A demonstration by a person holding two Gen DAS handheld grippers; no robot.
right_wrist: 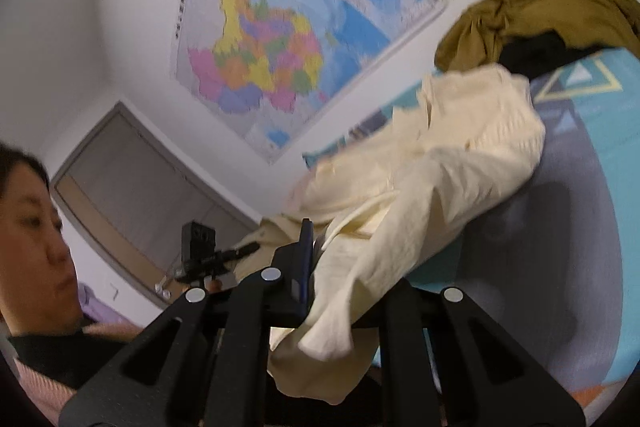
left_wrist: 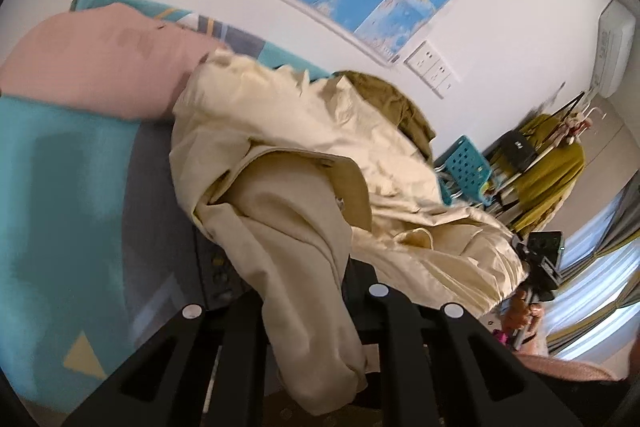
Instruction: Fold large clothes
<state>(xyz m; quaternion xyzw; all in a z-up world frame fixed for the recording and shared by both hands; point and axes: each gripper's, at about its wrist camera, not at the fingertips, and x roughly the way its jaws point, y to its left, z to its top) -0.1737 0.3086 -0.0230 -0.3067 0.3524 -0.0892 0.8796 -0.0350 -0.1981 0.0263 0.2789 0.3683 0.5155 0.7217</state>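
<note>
A large cream garment (left_wrist: 320,163) hangs lifted above the bed, held at two places. My left gripper (left_wrist: 316,303) is shut on a tan fold of it; cloth drapes over and hides the fingertips. My right gripper (right_wrist: 332,291) is shut on another part of the cream garment (right_wrist: 432,163), which bunches between its fingers. In the left wrist view the right gripper (left_wrist: 540,259) shows at the cloth's far right end. In the right wrist view the left gripper (right_wrist: 204,259) shows at the cloth's far left end.
The bed has a teal and grey patterned cover (left_wrist: 60,195) and a pink pillow (left_wrist: 100,63). An olive garment (right_wrist: 540,11) lies crumpled at the bed's far end. A map (right_wrist: 280,39) hangs on the wall. A rack with a mustard garment (left_wrist: 552,163) stands nearby.
</note>
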